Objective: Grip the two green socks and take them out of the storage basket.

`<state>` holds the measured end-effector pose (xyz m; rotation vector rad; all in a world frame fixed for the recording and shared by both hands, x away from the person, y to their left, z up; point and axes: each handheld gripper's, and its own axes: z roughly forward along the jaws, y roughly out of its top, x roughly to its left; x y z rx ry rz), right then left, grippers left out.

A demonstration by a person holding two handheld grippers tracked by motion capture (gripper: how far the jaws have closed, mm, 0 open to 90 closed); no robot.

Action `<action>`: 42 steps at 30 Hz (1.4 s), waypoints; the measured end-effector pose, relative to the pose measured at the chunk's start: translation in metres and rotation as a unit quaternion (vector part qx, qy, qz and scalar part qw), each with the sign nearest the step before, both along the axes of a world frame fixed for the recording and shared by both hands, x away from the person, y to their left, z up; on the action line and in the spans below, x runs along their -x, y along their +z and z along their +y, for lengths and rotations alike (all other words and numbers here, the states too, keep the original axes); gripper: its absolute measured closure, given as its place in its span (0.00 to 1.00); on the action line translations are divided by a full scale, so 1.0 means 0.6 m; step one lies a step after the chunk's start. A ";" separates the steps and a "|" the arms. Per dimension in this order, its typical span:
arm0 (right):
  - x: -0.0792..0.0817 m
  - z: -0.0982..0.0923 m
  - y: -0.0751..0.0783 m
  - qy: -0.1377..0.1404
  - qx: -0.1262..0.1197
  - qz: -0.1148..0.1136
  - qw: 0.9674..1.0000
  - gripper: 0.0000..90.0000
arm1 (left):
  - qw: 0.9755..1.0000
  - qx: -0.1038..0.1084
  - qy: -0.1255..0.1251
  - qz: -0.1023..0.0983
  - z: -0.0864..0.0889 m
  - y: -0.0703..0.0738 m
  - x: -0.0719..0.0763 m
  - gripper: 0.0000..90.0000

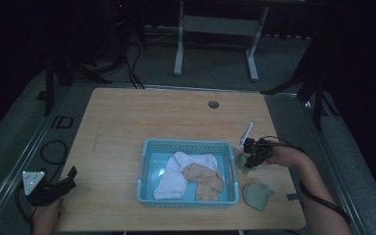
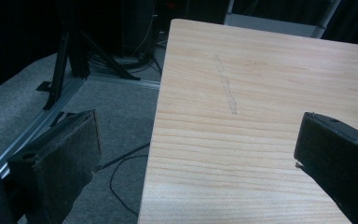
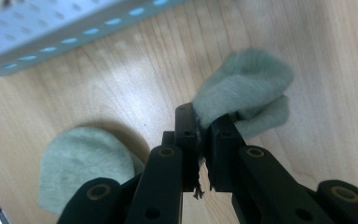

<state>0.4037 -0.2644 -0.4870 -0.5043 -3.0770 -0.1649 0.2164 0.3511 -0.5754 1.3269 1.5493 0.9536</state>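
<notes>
My right gripper (image 1: 251, 155) (image 3: 203, 120) is shut on a grey-green sock (image 1: 241, 164) (image 3: 243, 86), which hangs bunched from the jaws just above the table, right of the basket. A second grey-green sock (image 1: 257, 195) (image 3: 83, 163) lies flat on the wood near the front right corner. The light blue basket (image 1: 146, 169) (image 3: 51, 32) holds a white sock (image 1: 176, 176) and a tan sock (image 1: 205, 180). My left gripper (image 1: 58, 186) (image 2: 196, 149) rests at the table's front left edge, open, with nothing between its jaws.
The wooden table (image 1: 127, 122) (image 2: 242, 93) has a round cable hole (image 1: 213, 104) near the back. Cables (image 1: 54, 152) and stand legs (image 2: 70, 60) lie on the grey floor to the left. A white desk frame (image 1: 215, 29) stands beyond the table.
</notes>
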 end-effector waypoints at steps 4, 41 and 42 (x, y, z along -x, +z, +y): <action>-0.005 -0.008 -0.009 -0.012 0.001 0.000 1.000 0.94 | 1.000 -0.001 0.000 0.002 0.000 0.000 0.000 0.01; 0.035 -0.092 0.029 -0.119 -0.074 -0.124 0.982 0.47 | 1.000 0.000 0.003 0.003 0.000 0.000 -0.001 0.01; 0.040 -0.099 0.026 -0.125 -0.083 -0.127 0.980 0.47 | 1.000 0.000 0.004 0.003 0.000 0.000 -0.001 0.01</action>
